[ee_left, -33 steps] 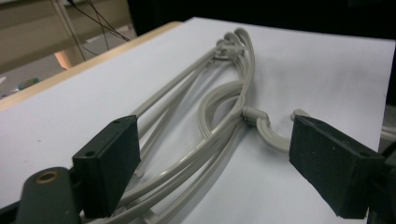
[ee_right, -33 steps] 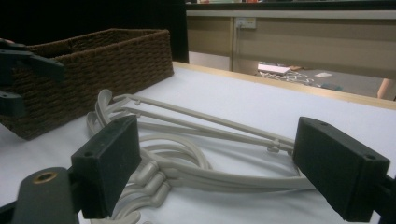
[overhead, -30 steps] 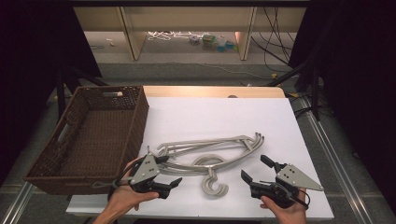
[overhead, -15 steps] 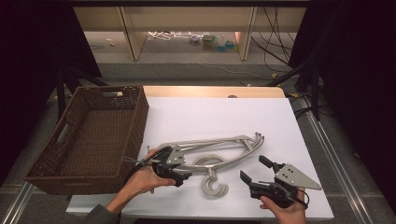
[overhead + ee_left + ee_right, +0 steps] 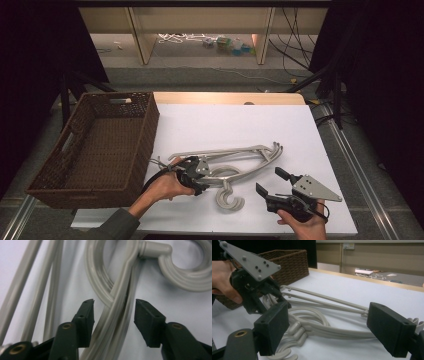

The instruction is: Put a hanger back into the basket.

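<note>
So the left gripper (image 5: 113, 311) just slid onto the hangers (image 5: 235, 162), neck between its spread fingers; right gripper (image 5: 272, 182) idles, released.

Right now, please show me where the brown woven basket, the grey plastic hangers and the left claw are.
brown woven basket (image 5: 145, 131): high view, right wall.
grey plastic hangers (image 5: 235, 151): high view, long upper bar.
left claw (image 5: 114, 311): left gripper view, between fingertips.

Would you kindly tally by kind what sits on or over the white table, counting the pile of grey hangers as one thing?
Grippers: 2, namely the left gripper and the right gripper
Wicker basket: 1
Pile of grey hangers: 1; the number of hangers in it cannot be told
Total: 4
</note>
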The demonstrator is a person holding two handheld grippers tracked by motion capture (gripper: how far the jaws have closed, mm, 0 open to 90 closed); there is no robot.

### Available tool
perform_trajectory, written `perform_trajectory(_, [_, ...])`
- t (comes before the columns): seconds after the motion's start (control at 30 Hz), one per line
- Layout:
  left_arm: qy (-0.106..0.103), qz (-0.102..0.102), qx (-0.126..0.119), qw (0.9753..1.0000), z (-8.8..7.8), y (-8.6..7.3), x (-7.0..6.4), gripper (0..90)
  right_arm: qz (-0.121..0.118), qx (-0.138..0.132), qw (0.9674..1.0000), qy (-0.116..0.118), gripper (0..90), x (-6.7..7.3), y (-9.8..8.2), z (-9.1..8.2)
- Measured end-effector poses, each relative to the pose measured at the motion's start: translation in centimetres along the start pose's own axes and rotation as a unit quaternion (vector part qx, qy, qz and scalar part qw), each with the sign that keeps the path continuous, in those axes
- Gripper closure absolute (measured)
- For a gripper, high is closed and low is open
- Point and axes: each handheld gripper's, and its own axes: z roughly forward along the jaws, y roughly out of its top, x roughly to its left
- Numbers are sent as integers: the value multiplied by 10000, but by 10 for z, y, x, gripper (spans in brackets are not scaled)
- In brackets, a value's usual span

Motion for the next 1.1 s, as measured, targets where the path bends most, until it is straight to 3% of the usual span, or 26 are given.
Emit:
perform_trajectory(0.17, [31,115,-26,9999,1,1,1,580,-42,99,9999,-64,192,0,0,-1])
perform_trajectory(0.23, [-56,136,-121,9998,2,0,2,608,-10,118,9999,-42,193,0,0,-1])
perform_trajectory(0.27, [-126,293,-19,9995,1,0,4,621,-47,114,9999,-46,193,-1,0,-1])
perform_trajectory(0.33, [-260,162,-135,9994,1,0,5,654,-3,90,10000,-19,194,-1,0,0])
perform_trajectory(0.4, [-337,265,-116,9990,-2,2,6,716,-19,125,9999,-23,196,-1,1,-1])
perform_trajectory(0.47, [-291,500,2,9983,-4,4,6,749,-57,225,9997,-65,197,-1,1,-2])
perform_trajectory(0.6, [-360,551,38,9978,-4,5,7,756,15,82,10000,-5,201,-1,0,0])
perform_trajectory(0.8, [-457,395,-221,9979,-12,7,10,763,10,171,9998,-56,206,-2,1,-2])
perform_trajectory(1.0, [-534,173,-555,9969,-21,9,12,771,-15,51,10000,-47,218,-2,2,-3])
perform_trajectory(1.1, [-463,167,-641,9967,-25,11,14,788,16,-64,10000,-43,217,-3,2,-4])
